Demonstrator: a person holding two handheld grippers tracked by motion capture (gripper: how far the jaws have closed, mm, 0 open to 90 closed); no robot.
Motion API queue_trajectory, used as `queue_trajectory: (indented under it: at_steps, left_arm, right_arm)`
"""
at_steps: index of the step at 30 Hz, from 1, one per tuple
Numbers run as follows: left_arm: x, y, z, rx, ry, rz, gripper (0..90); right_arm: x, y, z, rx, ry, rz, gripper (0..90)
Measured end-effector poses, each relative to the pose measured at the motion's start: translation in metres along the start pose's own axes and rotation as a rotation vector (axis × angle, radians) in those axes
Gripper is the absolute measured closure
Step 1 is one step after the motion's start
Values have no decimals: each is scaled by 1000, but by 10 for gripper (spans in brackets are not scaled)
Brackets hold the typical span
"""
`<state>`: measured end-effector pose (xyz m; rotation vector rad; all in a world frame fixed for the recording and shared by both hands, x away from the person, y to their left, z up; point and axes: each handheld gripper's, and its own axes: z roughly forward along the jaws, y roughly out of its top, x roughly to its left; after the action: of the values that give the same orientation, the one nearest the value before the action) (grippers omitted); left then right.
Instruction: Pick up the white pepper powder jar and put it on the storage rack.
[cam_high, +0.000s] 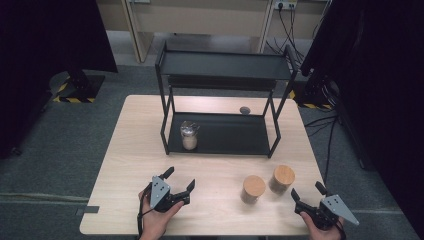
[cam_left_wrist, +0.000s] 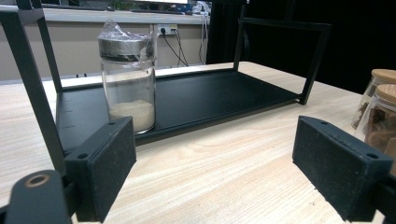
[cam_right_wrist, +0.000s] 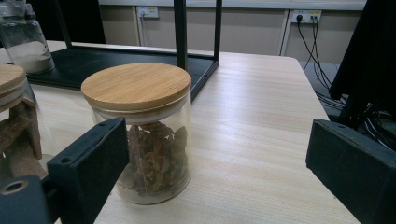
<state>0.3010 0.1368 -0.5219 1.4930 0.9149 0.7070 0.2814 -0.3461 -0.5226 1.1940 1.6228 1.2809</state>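
Both grippers, left (cam_high: 180, 181) and right (cam_high: 306, 192), gape wide, empty. Nearer jar (cam_right_wrist: 140, 135) stands at right gripper's 11 o'clock, beside second jar (cam_high: 253, 188). Risk: off-centre closing tips it into neighbour.

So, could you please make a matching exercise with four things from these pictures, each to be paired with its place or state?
Things:
1. metal-lid jar
2. two wood-lid jars
3. left gripper
4. rack

Places or states:
a. open, holding nothing, near the table's front edge
b. standing on the bare table, in front of the rack's right part
c. standing at the back of the table
d. standing on the rack's bottom shelf, at its left end

Pairs: 1-d, 2-b, 3-a, 4-c
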Motion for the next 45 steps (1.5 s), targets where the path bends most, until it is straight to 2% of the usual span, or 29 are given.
queue_trajectory:
  at_steps: [10, 25, 45]
  left_arm:
    - [1, -2, -7, 0, 0, -9, 130]
    - [2, -8, -9, 8, 5, -21, 130]
    - [0, -12, -8, 16, 1, -6, 125]
  right_arm:
    - [0, 0, 0, -1, 0, -1, 65]
    - [0, 0, 0, 0, 1, -1, 64]
    - [0, 0, 0, 2, 3, 0, 64]
